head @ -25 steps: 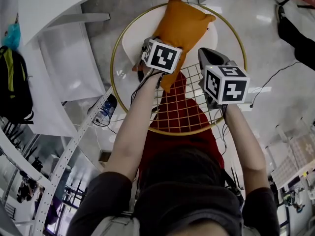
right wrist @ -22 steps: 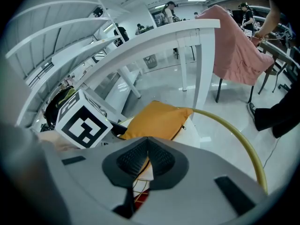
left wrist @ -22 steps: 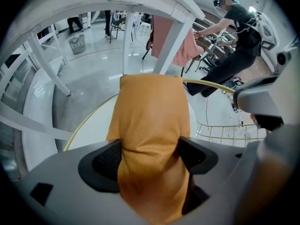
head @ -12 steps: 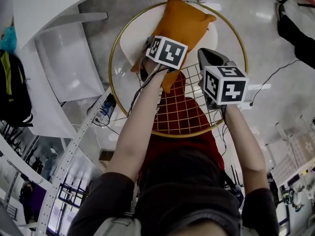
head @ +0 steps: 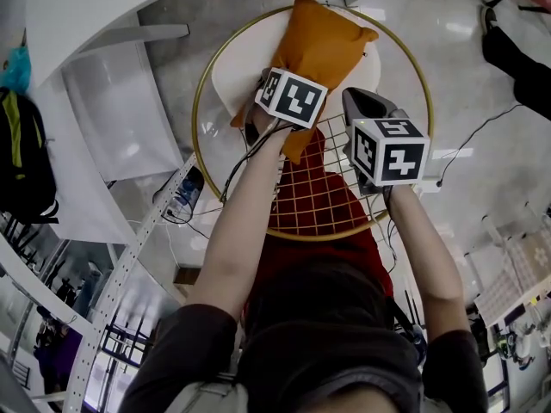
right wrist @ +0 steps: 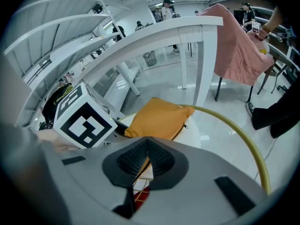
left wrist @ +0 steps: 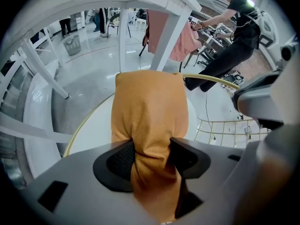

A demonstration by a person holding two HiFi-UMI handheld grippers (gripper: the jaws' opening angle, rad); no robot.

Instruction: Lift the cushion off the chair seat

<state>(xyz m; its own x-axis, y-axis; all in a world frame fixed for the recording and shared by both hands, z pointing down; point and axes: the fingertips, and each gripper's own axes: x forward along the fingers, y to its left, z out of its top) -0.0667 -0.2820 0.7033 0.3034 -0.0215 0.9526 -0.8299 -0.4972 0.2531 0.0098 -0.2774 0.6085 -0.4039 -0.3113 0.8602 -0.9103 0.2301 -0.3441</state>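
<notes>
Gripping: the left gripper (left wrist: 151, 157) has just been closing its jaws, and the near end of the cushion (left wrist: 150, 107) is bunched between them, squeezed into a narrow waist by both pads.
Cushion: orange and soft, it lies on the round white chair seat (head: 231, 74) with its far end reaching the gold hoop (head: 200, 110) that rings the chair. It does not look raised yet.
Right gripper (right wrist: 147, 159): jaws together with nothing in them, held above the wire grid (head: 314, 196), near the cushion's pinched end.
Step in hand: securing the hold, by my reading; the lift itself has not begun.
Next move: a steady rise of the left gripper with the squeeze kept firm, high enough for the drooping far end to clear the hoop.
Risk: a pinch at one end may let the fabric slide out once the full weight hangs from it.
</notes>
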